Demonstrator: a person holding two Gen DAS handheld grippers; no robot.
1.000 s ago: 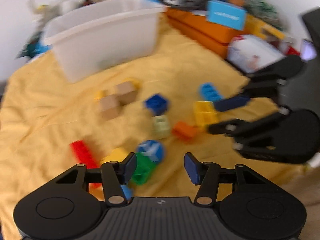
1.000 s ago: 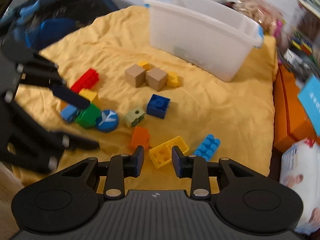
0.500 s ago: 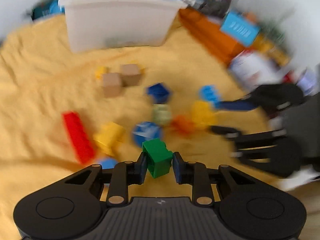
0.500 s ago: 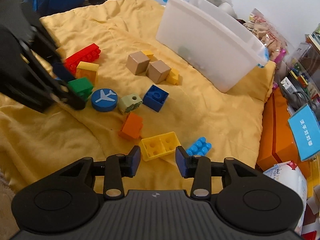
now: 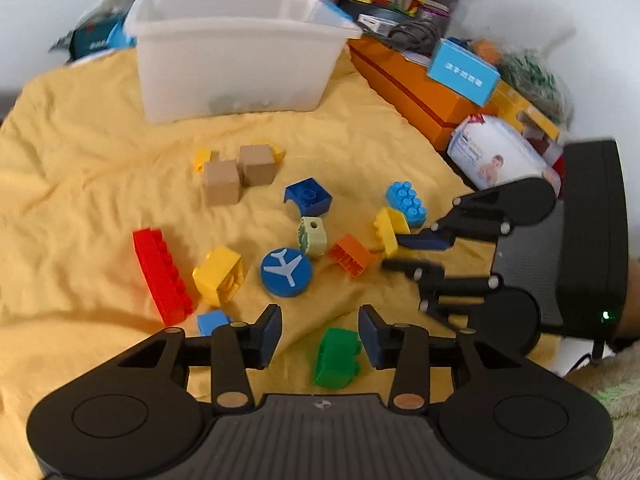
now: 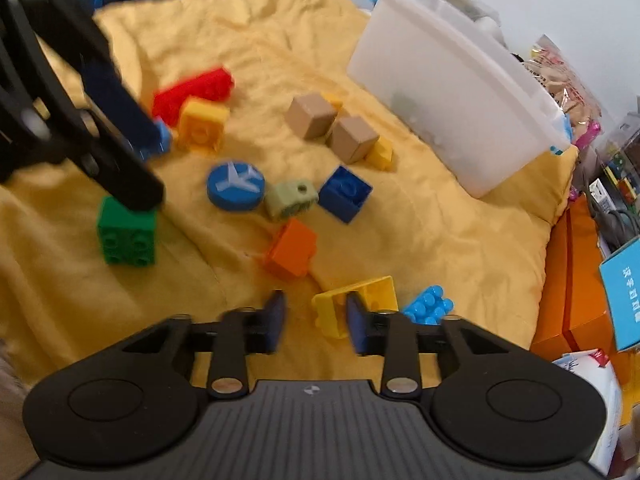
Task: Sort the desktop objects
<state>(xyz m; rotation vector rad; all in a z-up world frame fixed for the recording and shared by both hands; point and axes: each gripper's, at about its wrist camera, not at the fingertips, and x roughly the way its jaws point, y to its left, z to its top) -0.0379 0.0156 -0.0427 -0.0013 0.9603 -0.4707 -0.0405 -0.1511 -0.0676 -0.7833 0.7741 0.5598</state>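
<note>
Now left claw (image 5: 319, 340) opening beside green brick (image 5: 335, 358); right claw (image 6: 315, 322) closing on yellow brick (image 6: 360, 300)

My bin (image 5: 236, 52) sits far on the cloth (image 5: 80, 160); blocks lie nearer, boxes (image 5: 416, 84) right.

We cannot make out the dim contents of the translucent bin (image 5: 236, 56); the light blue brick (image 6: 163, 136) sits half hidden behind the left gripper (image 6: 132, 160).
</note>
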